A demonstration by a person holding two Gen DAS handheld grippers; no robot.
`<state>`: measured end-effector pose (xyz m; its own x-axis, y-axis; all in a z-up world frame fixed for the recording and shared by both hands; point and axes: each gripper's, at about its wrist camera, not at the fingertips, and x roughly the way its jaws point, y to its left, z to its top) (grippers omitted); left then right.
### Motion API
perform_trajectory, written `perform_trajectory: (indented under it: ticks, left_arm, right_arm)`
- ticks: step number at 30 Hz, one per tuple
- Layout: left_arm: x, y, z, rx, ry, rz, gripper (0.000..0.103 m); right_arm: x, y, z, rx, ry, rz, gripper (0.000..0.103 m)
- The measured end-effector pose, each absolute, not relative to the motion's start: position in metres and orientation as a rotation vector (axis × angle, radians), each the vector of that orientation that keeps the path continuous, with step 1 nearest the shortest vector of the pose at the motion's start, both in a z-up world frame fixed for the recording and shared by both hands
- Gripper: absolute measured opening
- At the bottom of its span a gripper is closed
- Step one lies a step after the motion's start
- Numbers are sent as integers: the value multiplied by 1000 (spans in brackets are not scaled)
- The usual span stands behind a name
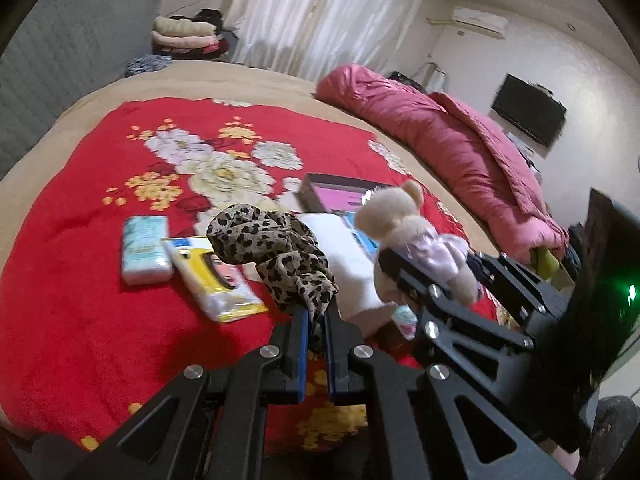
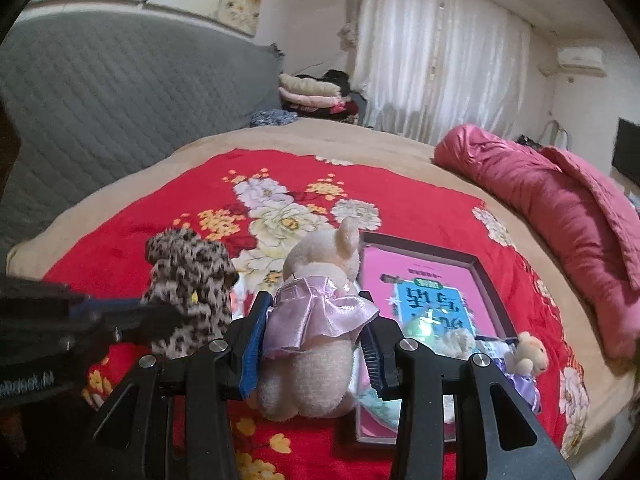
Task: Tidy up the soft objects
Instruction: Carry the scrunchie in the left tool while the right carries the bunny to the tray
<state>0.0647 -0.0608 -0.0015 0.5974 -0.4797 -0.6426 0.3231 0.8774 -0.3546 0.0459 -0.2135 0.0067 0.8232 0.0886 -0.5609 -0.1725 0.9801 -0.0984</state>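
My left gripper (image 1: 315, 312) is shut on a leopard-print scarf (image 1: 276, 246) and holds it bunched above the red floral blanket (image 1: 80, 280). The scarf also shows blurred in the right wrist view (image 2: 188, 280). My right gripper (image 2: 316, 320) is shut on a cream teddy bear in a lilac dress (image 2: 316, 300), gripped at the waist, back toward me. The bear also shows in the left wrist view (image 1: 408, 224). A second small bear in a purple dress (image 2: 528, 360) lies at the box's right edge.
An open dark box (image 2: 490, 280) with a pink and blue book inside sits on the blanket. A tissue pack (image 1: 145, 249) and a yellow packet (image 1: 216, 276) lie at left. A rolled pink quilt (image 2: 560, 220) lies at right. Folded clothes (image 2: 312, 92) are stacked at the far corner.
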Motion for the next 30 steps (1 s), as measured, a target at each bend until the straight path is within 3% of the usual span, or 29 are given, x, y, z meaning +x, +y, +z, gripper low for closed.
perform_trajectory:
  ticks: [16, 30]
  left_arm:
    - [59, -131, 4, -133, 824, -581, 7]
    - [73, -216, -12, -26, 893, -702, 7]
  right_arm:
    - [47, -339, -5, 99, 592, -95, 44]
    - [48, -381, -15, 184, 587, -166, 44]
